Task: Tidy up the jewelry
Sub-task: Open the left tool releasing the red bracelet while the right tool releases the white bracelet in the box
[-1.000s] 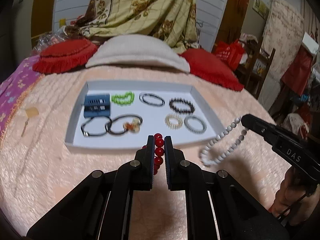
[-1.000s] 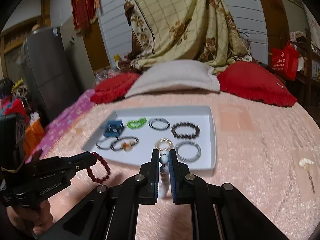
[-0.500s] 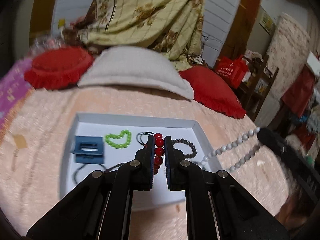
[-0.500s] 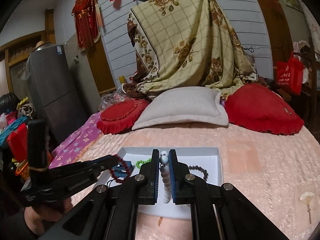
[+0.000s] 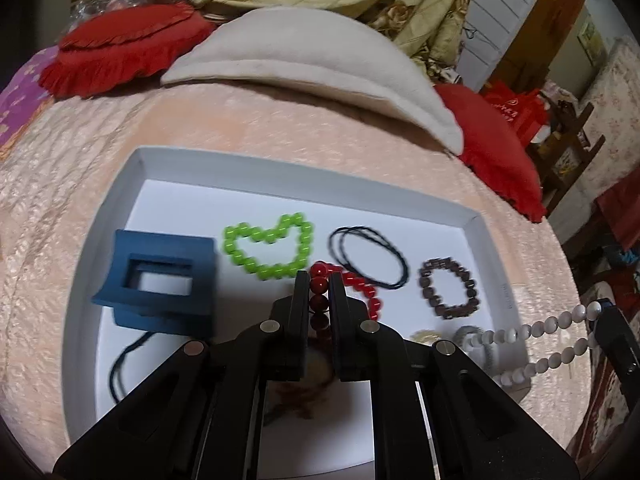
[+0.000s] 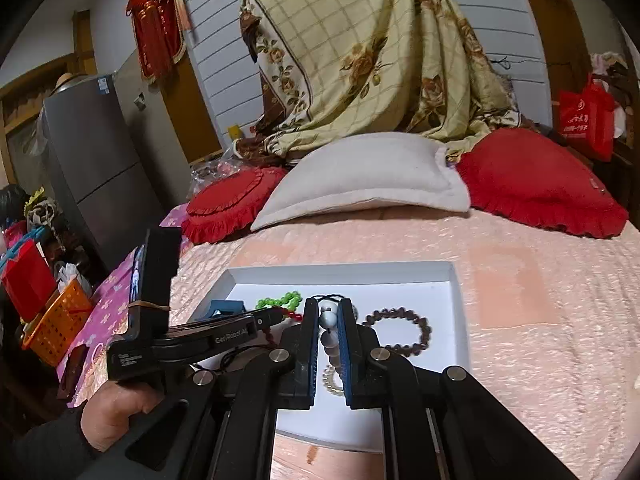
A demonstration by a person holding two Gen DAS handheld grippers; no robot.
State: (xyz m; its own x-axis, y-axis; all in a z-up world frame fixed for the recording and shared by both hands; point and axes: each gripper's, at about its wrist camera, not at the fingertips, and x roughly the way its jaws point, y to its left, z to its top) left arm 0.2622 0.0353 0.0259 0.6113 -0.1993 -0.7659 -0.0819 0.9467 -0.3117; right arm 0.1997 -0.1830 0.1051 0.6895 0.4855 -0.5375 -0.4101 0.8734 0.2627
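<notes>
Left gripper pinches the red bead bracelet above the white tray; beads trail toward 3 o'clock. Right gripper pinches the white bead bracelet (strand hangs between its fingers) over the tray's near half. In the tray: green bracelet at 11 o'clock of the left fingertips, blue clip at 9, brown bracelet at 3.

Beige pillow between red cushions; grey fridge left.
</notes>
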